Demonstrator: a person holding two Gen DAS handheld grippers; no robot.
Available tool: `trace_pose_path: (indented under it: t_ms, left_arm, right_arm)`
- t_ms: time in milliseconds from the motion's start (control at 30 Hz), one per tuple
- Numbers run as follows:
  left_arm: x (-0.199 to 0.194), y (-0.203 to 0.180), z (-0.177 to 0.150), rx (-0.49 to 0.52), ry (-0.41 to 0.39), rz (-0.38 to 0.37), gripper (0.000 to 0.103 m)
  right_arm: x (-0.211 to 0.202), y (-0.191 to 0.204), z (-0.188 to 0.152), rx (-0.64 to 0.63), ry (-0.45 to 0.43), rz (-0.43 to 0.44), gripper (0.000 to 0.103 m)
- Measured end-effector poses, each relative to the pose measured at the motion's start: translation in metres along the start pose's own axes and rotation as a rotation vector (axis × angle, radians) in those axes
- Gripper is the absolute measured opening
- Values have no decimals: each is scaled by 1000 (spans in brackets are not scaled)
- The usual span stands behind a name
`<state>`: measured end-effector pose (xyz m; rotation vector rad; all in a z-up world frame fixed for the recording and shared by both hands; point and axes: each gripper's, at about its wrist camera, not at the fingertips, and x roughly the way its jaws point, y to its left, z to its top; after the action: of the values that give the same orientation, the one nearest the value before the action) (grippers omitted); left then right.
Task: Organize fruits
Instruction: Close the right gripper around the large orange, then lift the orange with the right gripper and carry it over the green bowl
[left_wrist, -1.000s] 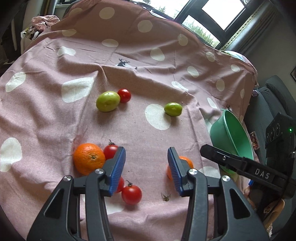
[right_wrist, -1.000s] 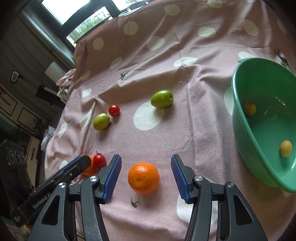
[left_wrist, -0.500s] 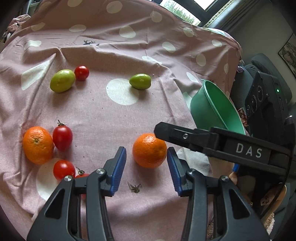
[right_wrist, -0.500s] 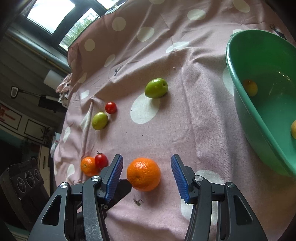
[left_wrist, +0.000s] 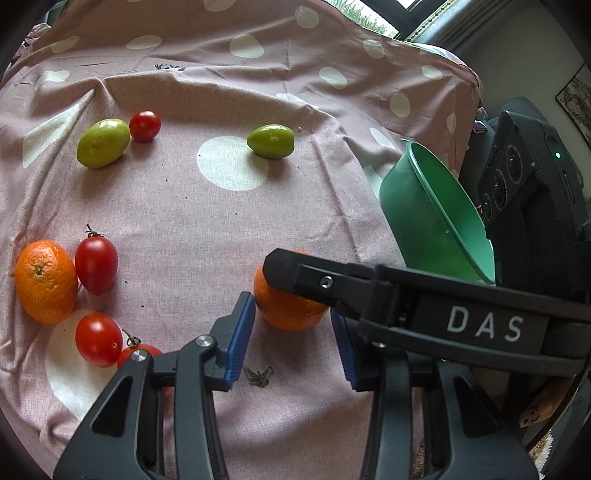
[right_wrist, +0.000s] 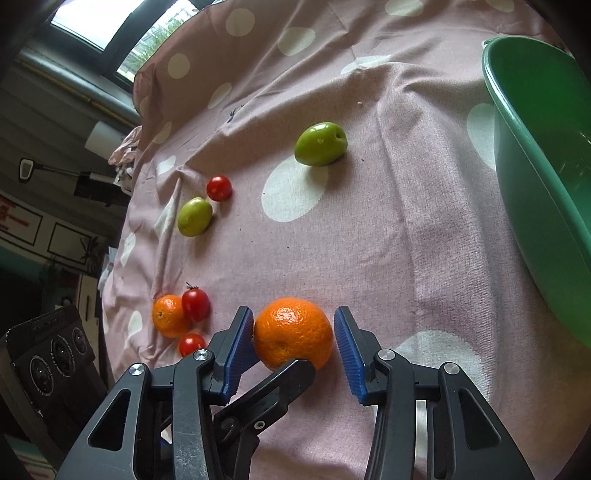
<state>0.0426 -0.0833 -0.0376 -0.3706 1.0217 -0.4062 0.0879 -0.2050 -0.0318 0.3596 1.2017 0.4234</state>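
An orange (right_wrist: 293, 334) lies on the pink dotted cloth (right_wrist: 388, 240) between the blue pads of my right gripper (right_wrist: 293, 317). Its jaws are closing: the left pad is at the peel and the right pad stands a sliver off. My left gripper (left_wrist: 291, 308) is open, with its tips on either side of the near part of the same orange (left_wrist: 288, 308). One black finger (left_wrist: 406, 306) of the right gripper crosses over the orange in the left wrist view. A left finger (right_wrist: 273, 387) pokes in under it in the right wrist view.
A green bowl (right_wrist: 535, 166) stands at the right, tilted at the cloth's edge (left_wrist: 436, 214). On the cloth lie two green fruits (left_wrist: 103, 142) (left_wrist: 271, 140), a cherry tomato (left_wrist: 144, 125), a second orange (left_wrist: 44, 280) and several tomatoes (left_wrist: 96, 264).
My left gripper swung right, from the tomato cluster to the orange. The right gripper sank a little and its jaws narrowed around the orange. The two grippers now cross.
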Motion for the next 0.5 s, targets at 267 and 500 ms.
trace_pose_path:
  t_ms: [267, 500]
  left_arm:
    - [2, -1, -1, 8, 0, 7, 43]
    - [3, -1, -1, 14, -4, 11, 43]
  right_arm:
    - [9, 1, -1, -8, 22, -14, 48]
    - [10, 5, -4, -33, 19, -40, 48]
